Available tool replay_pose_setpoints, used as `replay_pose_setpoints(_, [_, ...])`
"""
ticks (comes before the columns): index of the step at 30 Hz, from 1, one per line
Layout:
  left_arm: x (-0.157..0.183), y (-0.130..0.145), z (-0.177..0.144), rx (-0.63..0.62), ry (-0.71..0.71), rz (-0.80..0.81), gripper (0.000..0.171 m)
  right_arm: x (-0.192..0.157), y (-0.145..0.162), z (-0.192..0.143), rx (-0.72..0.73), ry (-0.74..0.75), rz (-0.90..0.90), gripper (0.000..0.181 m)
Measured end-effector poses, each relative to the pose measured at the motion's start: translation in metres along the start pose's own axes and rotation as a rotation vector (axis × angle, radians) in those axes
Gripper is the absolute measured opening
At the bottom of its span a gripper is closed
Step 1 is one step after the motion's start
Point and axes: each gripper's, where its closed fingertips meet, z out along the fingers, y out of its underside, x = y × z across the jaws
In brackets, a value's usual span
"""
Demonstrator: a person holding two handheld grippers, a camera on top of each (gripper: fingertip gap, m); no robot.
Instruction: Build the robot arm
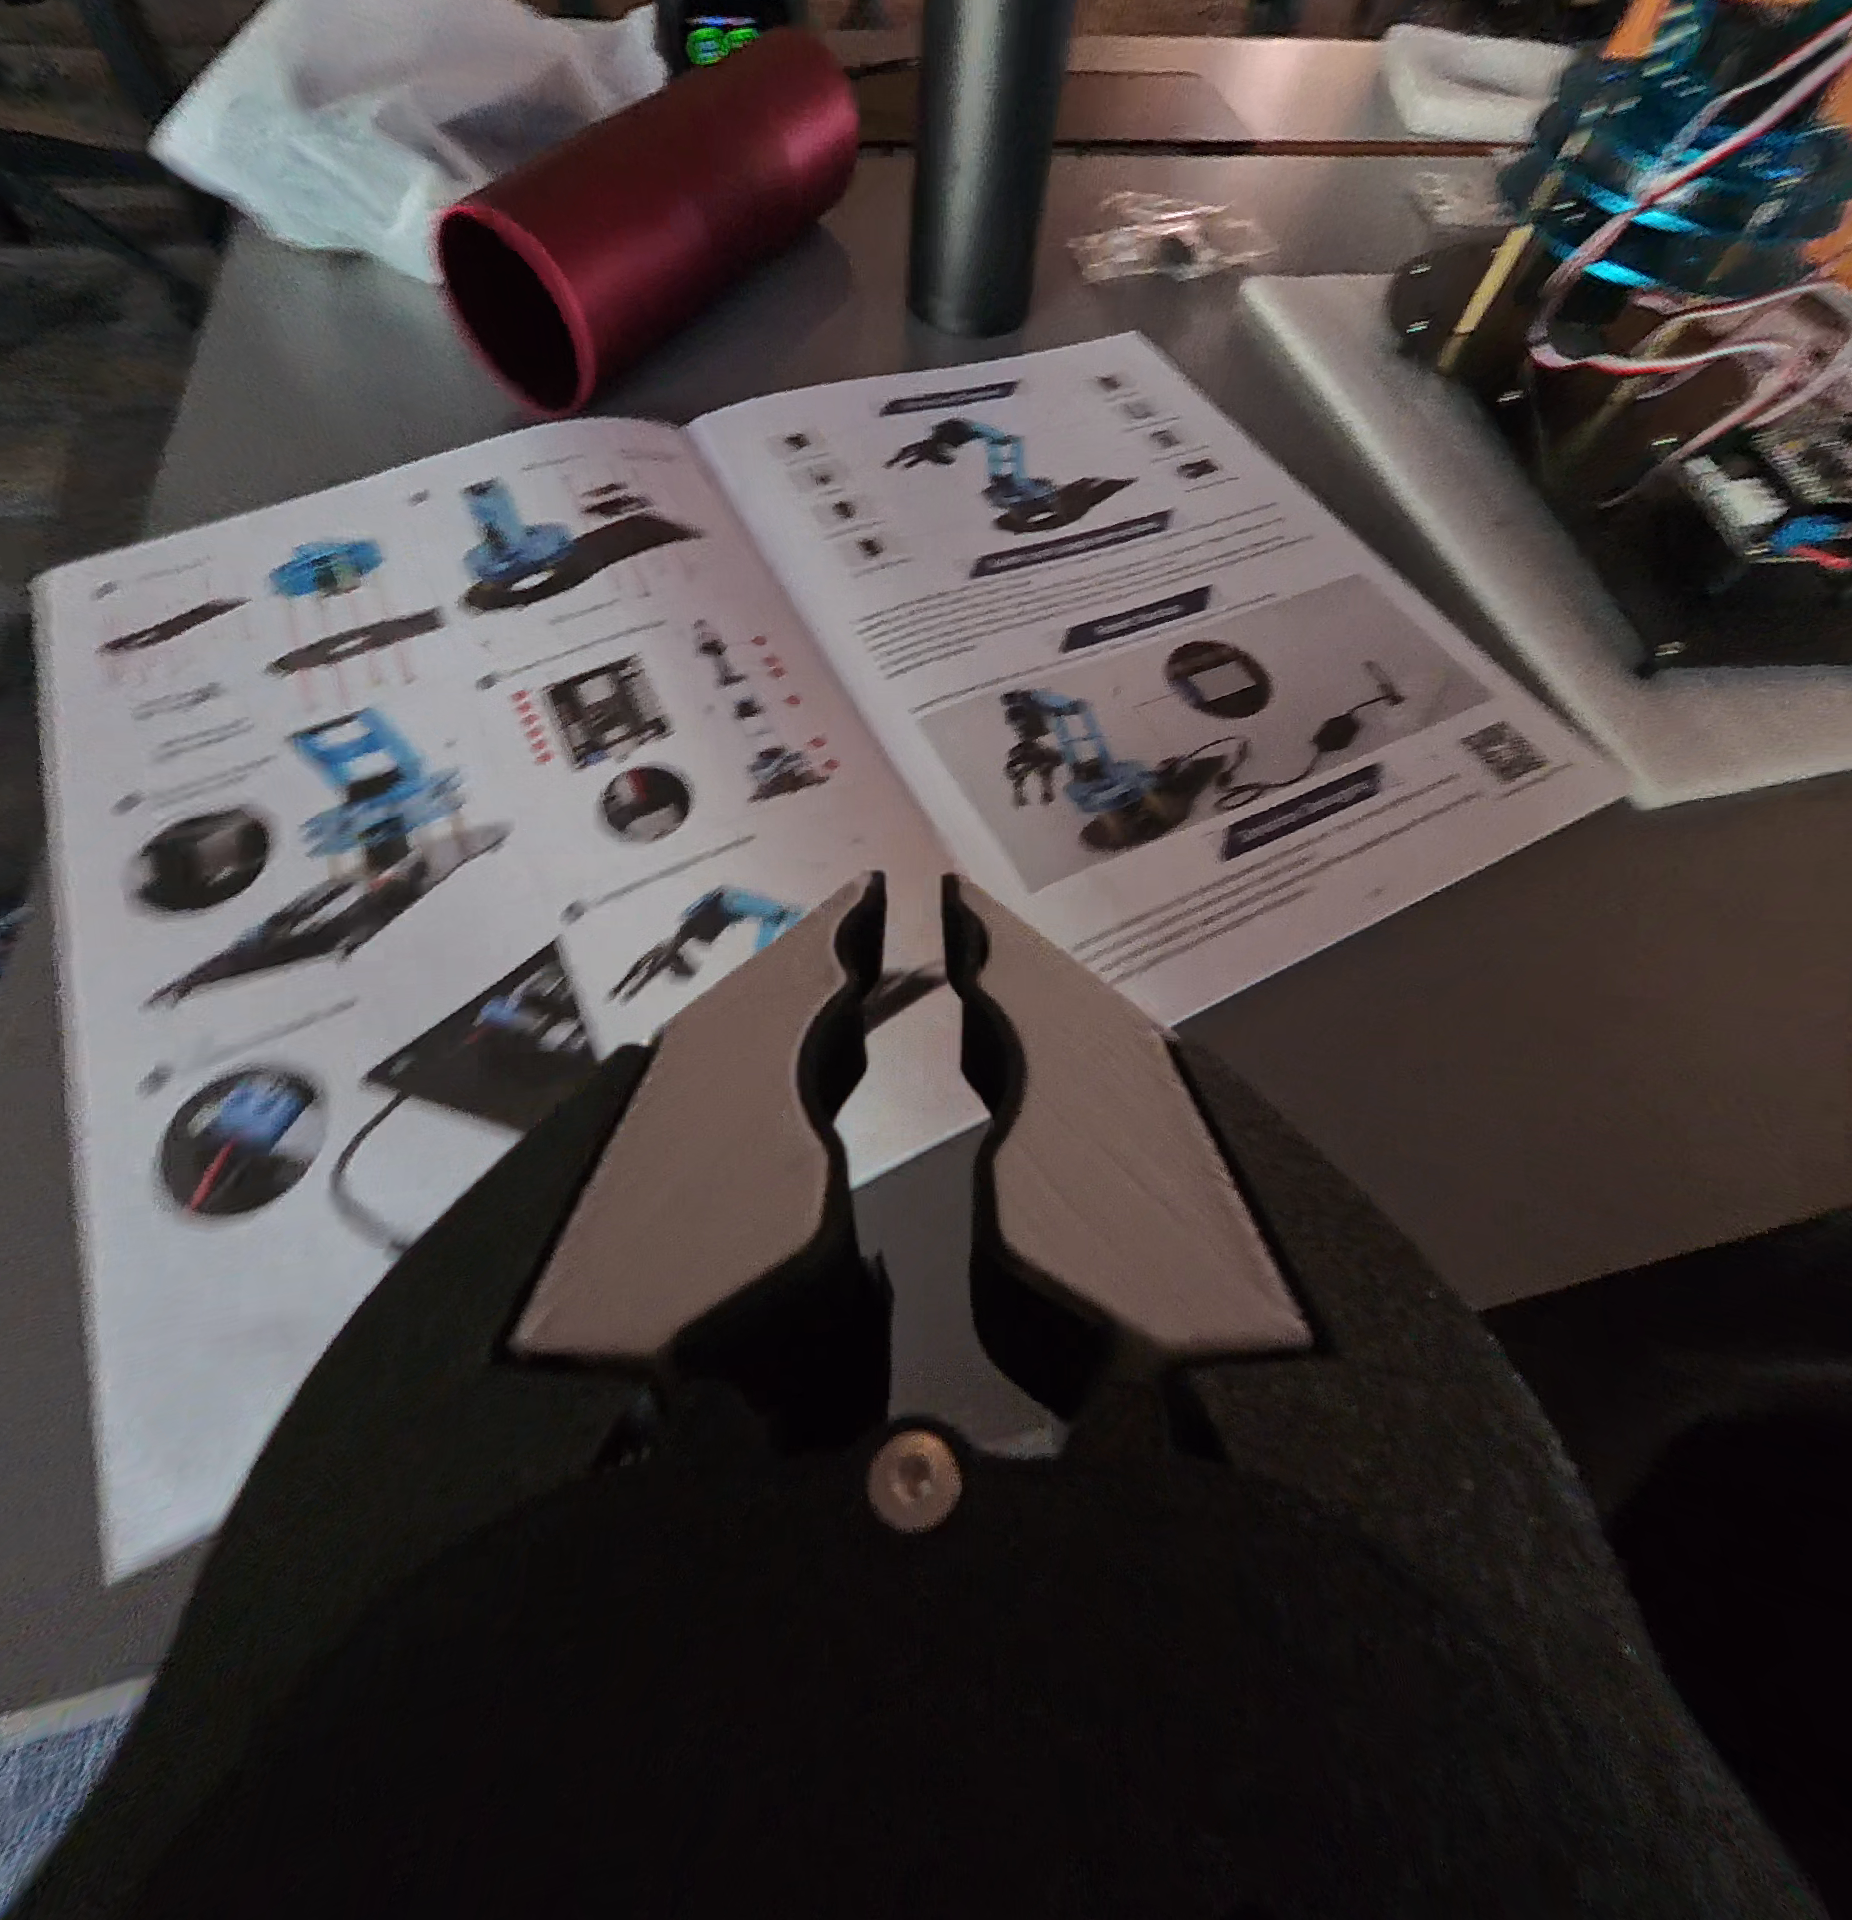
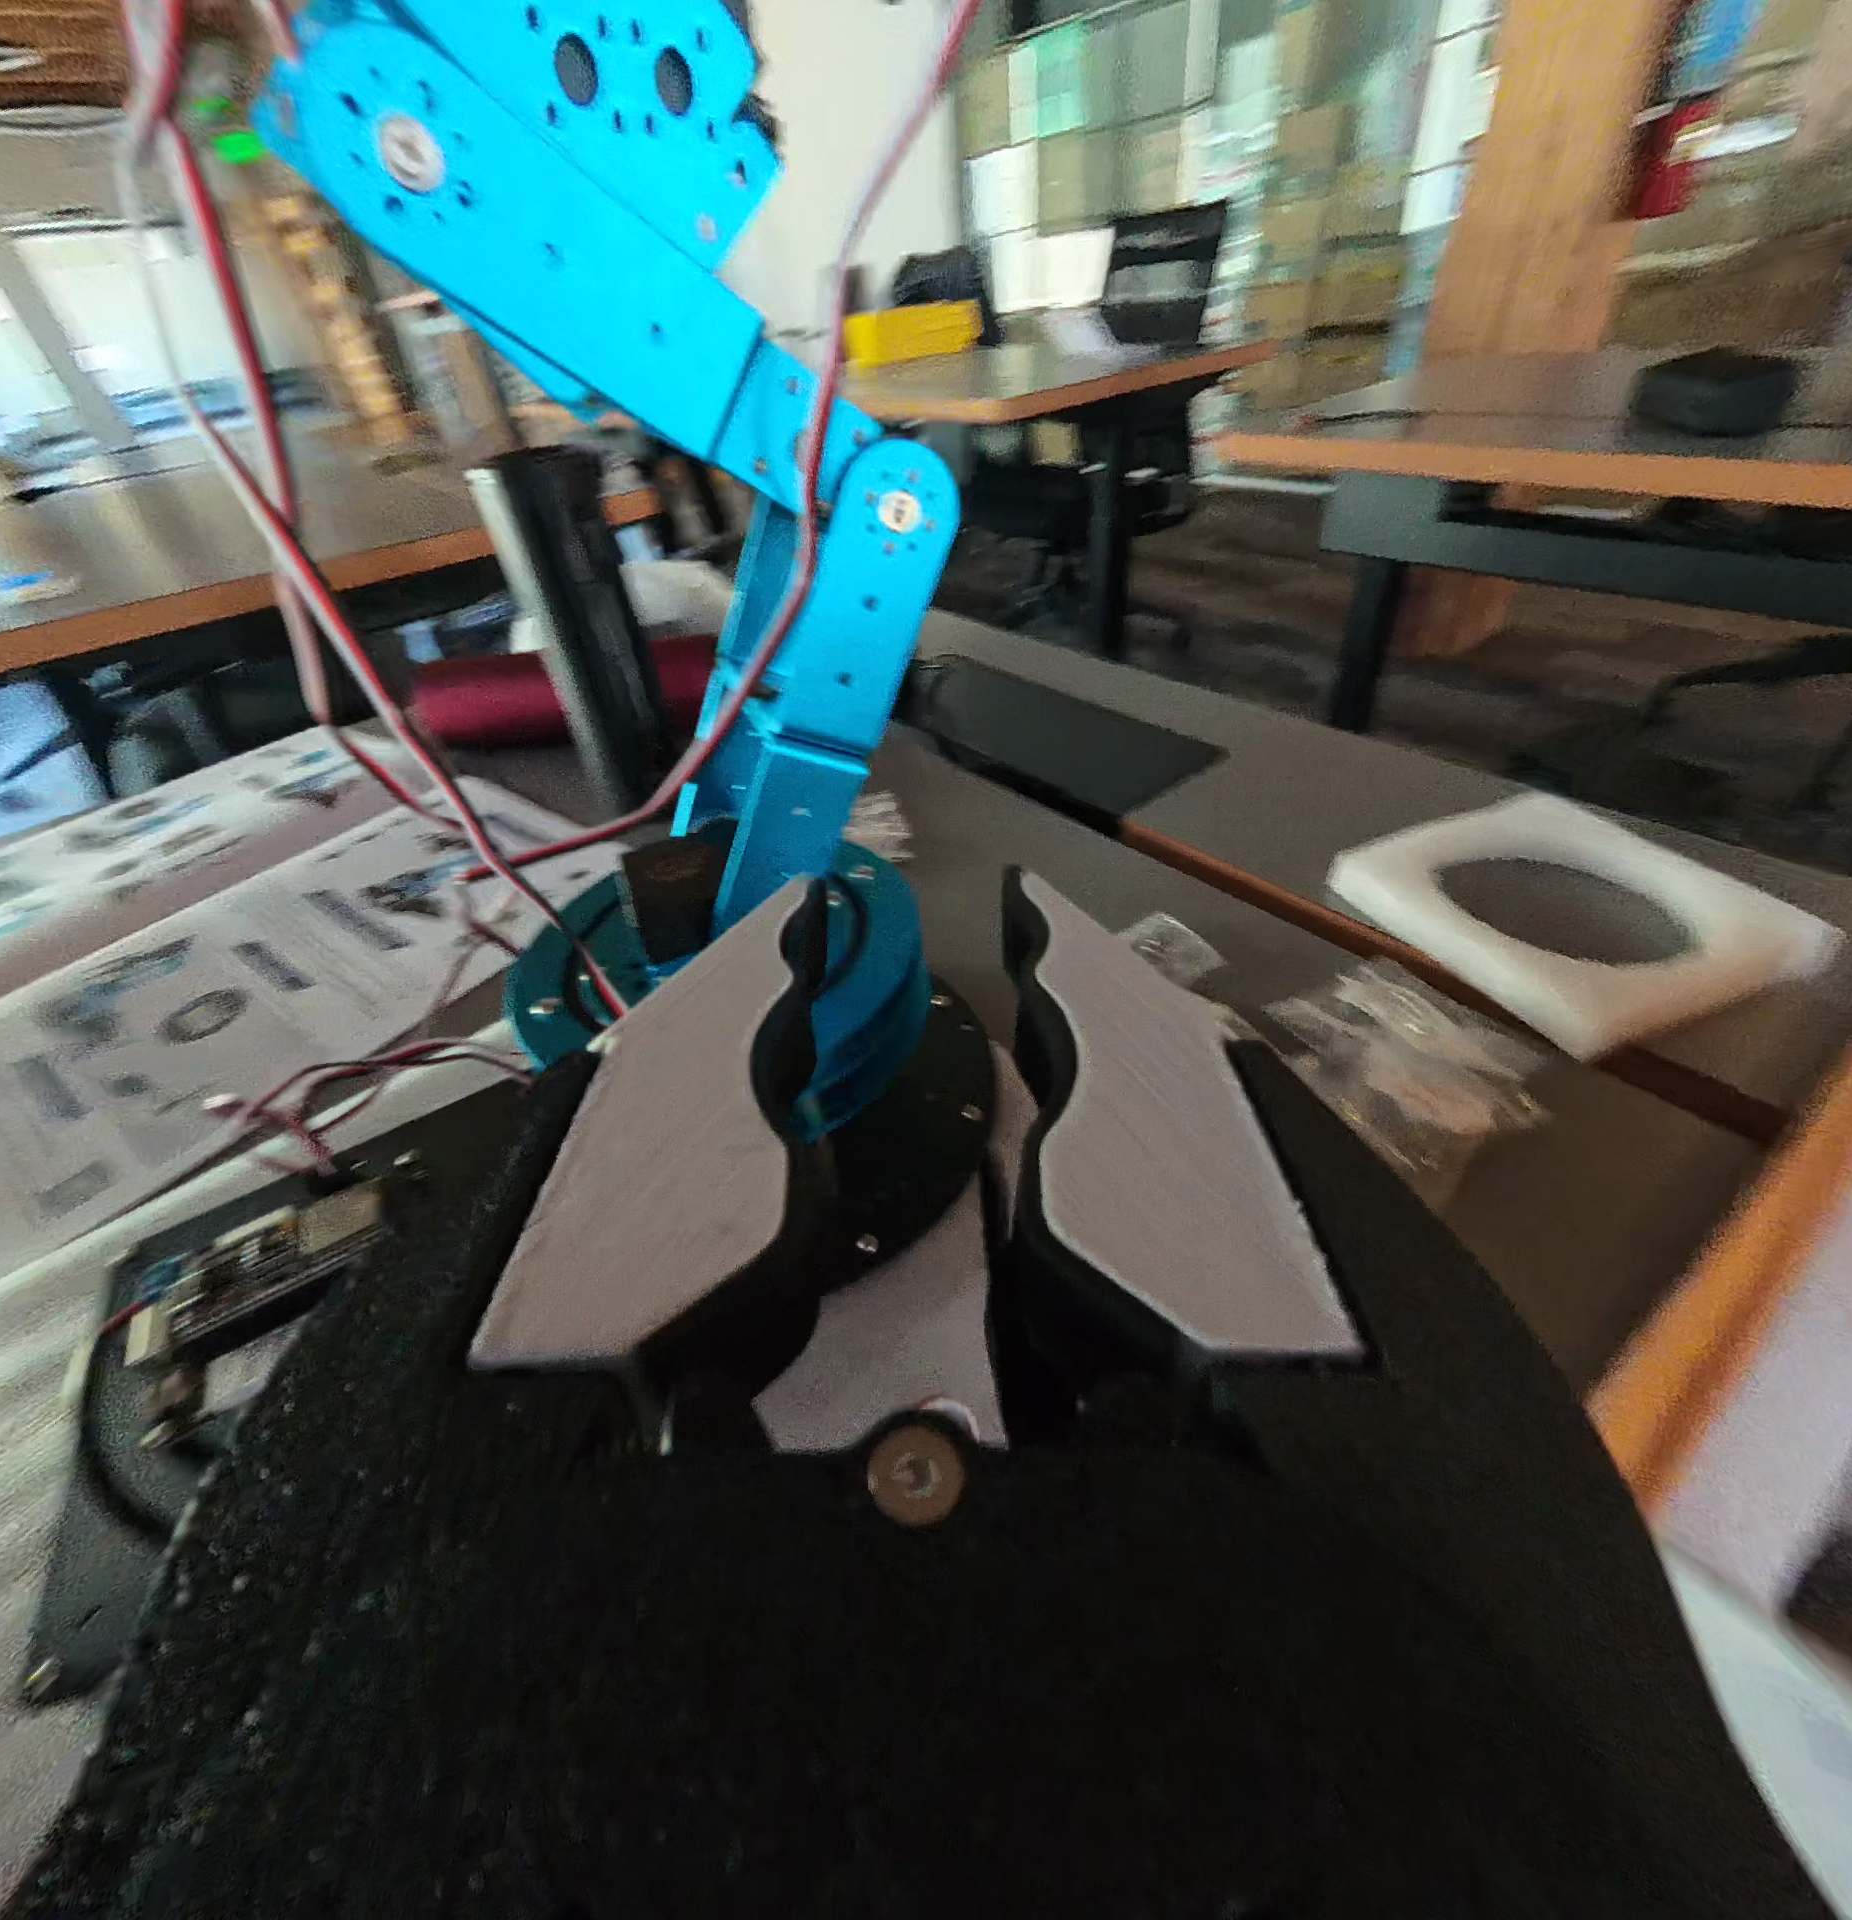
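My left gripper [image 1: 914,891] hovers over the lower middle of an open illustrated booklet [image 1: 693,727] lying flat on the grey table. Its jaws are closed to a narrow slit and hold nothing. My right gripper [image 2: 911,881] is partly open and empty, right at a small blue robot arm kit [image 2: 610,260]. The kit's blue round turntable [image 2: 870,987] and black base plate [image 2: 943,1132] show through the gap between the jaws; I cannot tell whether they touch. Red and white wires [image 2: 278,520] hang from the arm. The kit also shows in the left wrist view [image 1: 1670,312], at the far right.
A dark red tube [image 1: 641,208] lies on its side behind the booklet, beside an upright grey metal cylinder [image 1: 979,166]. The kit stands on a white foam sheet [image 1: 1421,499]. A circuit board [image 2: 247,1268] sits left of it. Clear part bags [image 2: 1400,1049] and a white foam piece with a hole [image 2: 1732,966] lie right.
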Motion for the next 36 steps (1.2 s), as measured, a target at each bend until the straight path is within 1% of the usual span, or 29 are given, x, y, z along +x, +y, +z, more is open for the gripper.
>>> replay_pose_setpoints(1, [0.009, -0.008, 0.006, 0.001, 0.052, 0.010, 0.010, -0.006, -0.005, 0.006, -0.018, -0.072, -0.011, 0.035])
replay_pose_setpoints(3, [0.032, -0.031, 0.018, 0.018, 0.168, 0.040, 0.013, -0.009, -0.014, 0.017, -0.044, -0.168, -0.056, 0.040])
replay_pose_setpoints(5, [0.059, -0.061, 0.030, 0.052, 0.293, 0.089, 0.015, -0.015, -0.026, 0.026, -0.048, -0.264, -0.082, 0.049])
replay_pose_setpoints(6, [0.074, -0.079, 0.037, 0.076, 0.355, 0.116, 0.017, -0.017, -0.034, 0.031, -0.028, -0.304, -0.077, 0.055])
replay_pose_setpoints(8, [0.105, -0.114, 0.050, 0.120, 0.474, 0.188, 0.022, -0.021, -0.048, 0.039, 0.031, -0.360, -0.077, 0.059])
replay_pose_setpoints(10, [0.135, -0.147, 0.066, 0.153, 0.563, 0.267, 0.025, -0.017, -0.054, 0.049, 0.070, -0.339, -0.102, 0.055])
replay_pose_setpoints(12, [0.167, -0.176, 0.082, 0.172, 0.648, 0.317, 0.026, -0.009, -0.055, 0.053, 0.112, -0.283, -0.136, 0.049])
replay_pose_setpoints(13, [0.183, -0.187, 0.090, 0.175, 0.689, 0.334, 0.028, -0.005, -0.055, 0.055, 0.146, -0.258, -0.151, 0.050])
replay_pose_setpoints(14, [0.197, -0.198, 0.100, 0.178, 0.719, 0.353, 0.031, -0.004, -0.056, 0.057, 0.179, -0.258, -0.163, 0.048])
replay_pose_setpoints(16, [0.219, -0.215, 0.129, 0.178, 0.724, 0.385, 0.032, -0.010, -0.050, 0.061, 0.171, -0.284, -0.162, 0.051])
replay_pose_setpoints(18, [0.237, -0.226, 0.162, 0.156, 0.729, 0.399, 0.032, -0.009, -0.047, 0.064, 0.168, -0.281, -0.161, 0.053])
replay_pose_setpoints(21, [0.260, -0.238, 0.205, 0.106, 0.780, 0.365, 0.031, -0.005, -0.043, 0.071, 0.150, -0.244, -0.230, 0.054])
replay_pose_setpoints(25, [0.275, -0.262, 0.244, 0.110, 0.826, 0.296, 0.034, -0.009, -0.052, 0.079, 0.169, -0.280, -0.243, 0.055])
replay_pose_setpoints(27, [0.279, -0.271, 0.256, 0.122, 0.844, 0.266, 0.035, -0.010, -0.054, 0.080, 0.157, -0.321, -0.237, 0.050])
replay_pose_setpoints(29, [0.285, -0.275, 0.262, 0.127, 0.868, 0.256, 0.034, -0.005, -0.056, 0.081, 0.127, -0.331, -0.221, 0.040])
replay_pose_setpoints(30, [0.285, -0.276, 0.267, 0.129, 0.855, 0.262, 0.035, -0.005, -0.056, 0.081, 0.109, -0.335, -0.216, 0.035])
replay_pose_setpoints(31, [0.285, -0.276, 0.271, 0.134, 0.838, 0.272, 0.035, -0.005, -0.056, 0.081, 0.094, -0.327, -0.220, 0.036])
replay_pose_setpoints(34, [0.288, -0.278, 0.274, 0.161, 0.830, 0.272, 0.034, -0.006, -0.064, 0.075, 0.111, -0.256, -0.353, 0.036])
replay_pose_setpoints(36, [0.286, -0.278, 0.276, 0.174, 0.808, 0.273, 0.033, -0.009, -0.071, 0.065, 0.132, -0.250, -0.424, 0.032])
